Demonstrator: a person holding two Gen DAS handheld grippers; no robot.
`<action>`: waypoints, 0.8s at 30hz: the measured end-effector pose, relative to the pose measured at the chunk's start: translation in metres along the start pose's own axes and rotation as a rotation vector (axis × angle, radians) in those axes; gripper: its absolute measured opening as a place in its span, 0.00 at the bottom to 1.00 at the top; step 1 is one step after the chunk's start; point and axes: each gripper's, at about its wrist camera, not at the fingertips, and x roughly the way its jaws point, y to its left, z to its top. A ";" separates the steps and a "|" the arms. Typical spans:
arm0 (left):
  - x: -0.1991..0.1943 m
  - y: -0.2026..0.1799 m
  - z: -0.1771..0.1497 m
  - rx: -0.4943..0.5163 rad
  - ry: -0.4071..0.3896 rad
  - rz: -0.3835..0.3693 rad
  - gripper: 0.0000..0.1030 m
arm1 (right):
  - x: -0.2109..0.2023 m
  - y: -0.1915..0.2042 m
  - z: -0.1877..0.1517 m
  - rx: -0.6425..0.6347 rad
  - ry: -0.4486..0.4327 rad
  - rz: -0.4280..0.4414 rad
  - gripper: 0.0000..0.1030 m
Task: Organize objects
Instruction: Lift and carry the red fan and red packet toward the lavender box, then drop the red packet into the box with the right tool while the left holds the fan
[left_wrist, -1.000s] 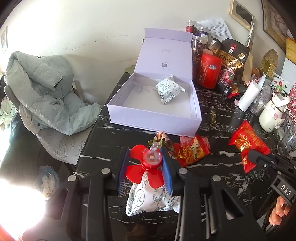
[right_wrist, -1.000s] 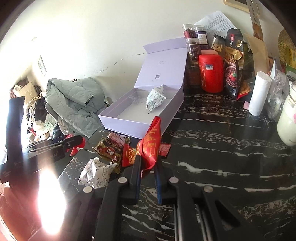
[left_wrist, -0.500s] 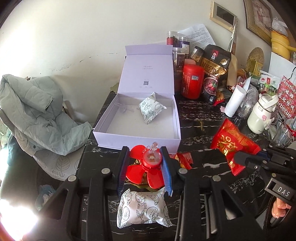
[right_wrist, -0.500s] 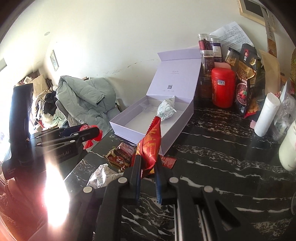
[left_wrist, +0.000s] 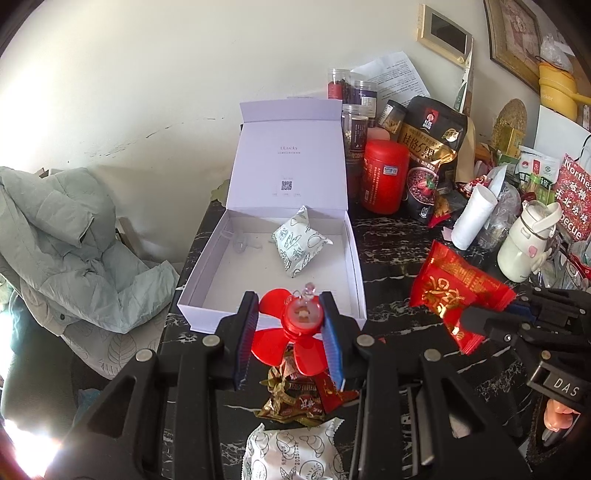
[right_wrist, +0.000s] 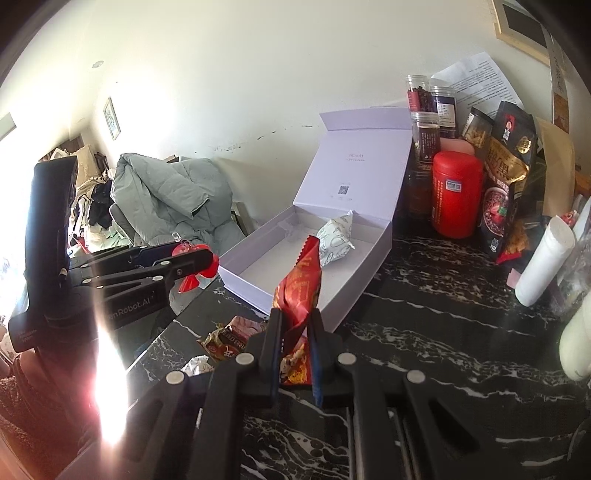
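An open lilac gift box (left_wrist: 207, 291) (right_wrist: 364, 278) stands on the black marble table with one white patterned packet (left_wrist: 297, 245) (right_wrist: 338, 236) inside. My left gripper (left_wrist: 290, 325) is shut on a red flower-shaped toy (left_wrist: 295, 325) and holds it above the box's near edge; it shows from the side in the right wrist view (right_wrist: 195, 258). My right gripper (right_wrist: 295, 332) is shut on a red snack packet (right_wrist: 301, 284) (left_wrist: 456, 291), held above the table right of the box.
Loose wrappers (left_wrist: 299, 395) and a second white patterned packet (left_wrist: 291, 452) lie on the table below my left gripper. A red canister (left_wrist: 384, 175), jars, snack bags, a paper roll (left_wrist: 472, 216) and a white kettle (left_wrist: 526, 242) crowd the back right. A grey jacket (left_wrist: 62, 240) lies left.
Both grippers have lifted with their loads. The left one has moved toward the box with the red toy, leaving the wrappers below it; the right one has risen with the red packet.
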 end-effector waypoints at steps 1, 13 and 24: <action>0.002 0.001 0.002 -0.002 -0.001 -0.003 0.31 | 0.002 -0.001 0.004 -0.004 -0.005 -0.002 0.12; 0.029 0.018 0.039 -0.016 -0.026 -0.013 0.31 | 0.027 -0.002 0.051 -0.045 -0.038 0.019 0.12; 0.053 0.027 0.083 -0.005 -0.071 -0.007 0.31 | 0.050 -0.010 0.095 -0.086 -0.081 0.030 0.09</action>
